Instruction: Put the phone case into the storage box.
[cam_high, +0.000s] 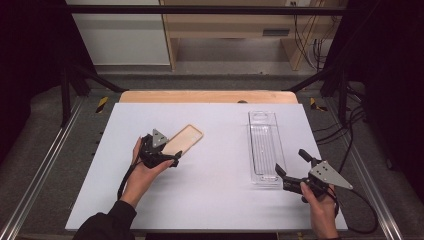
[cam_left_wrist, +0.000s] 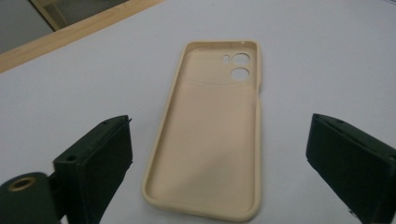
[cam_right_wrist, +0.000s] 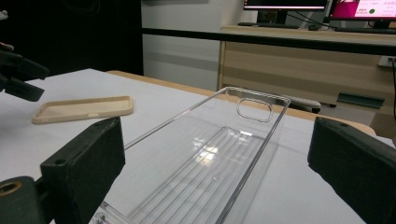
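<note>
Looking down from the high view, the left gripper (cam_high: 167, 156) sits at the near end of a beige phone case (cam_high: 184, 139), which lies flat and slantwise on the white table (cam_high: 210, 200). The right gripper (cam_high: 290, 167) is at the near right, its jaws spread on either side of the near end of a clear plastic tray (cam_high: 265, 145) that lies lengthwise toward the far edge; whether they touch it is hard to tell from here. Case and tray are well apart.

In the left gripper view, the phone case (cam_left_wrist: 210, 135) lies hollow side up, its two camera holes at the far end. The left gripper (cam_left_wrist: 219, 158) is wide open, one jaw on each side of the case's near end, with bare table between each jaw and the case rim. It holds nothing.

In the right gripper view, the clear plastic tray (cam_right_wrist: 210, 158) runs away from the camera, ribbed along its floor, with a handle slot in the far wall. The right gripper (cam_right_wrist: 217, 163) is wide open around its near end, gripping nothing. The phone case (cam_right_wrist: 84, 109) lies off to the left, beside the left gripper (cam_right_wrist: 18, 77).
</note>
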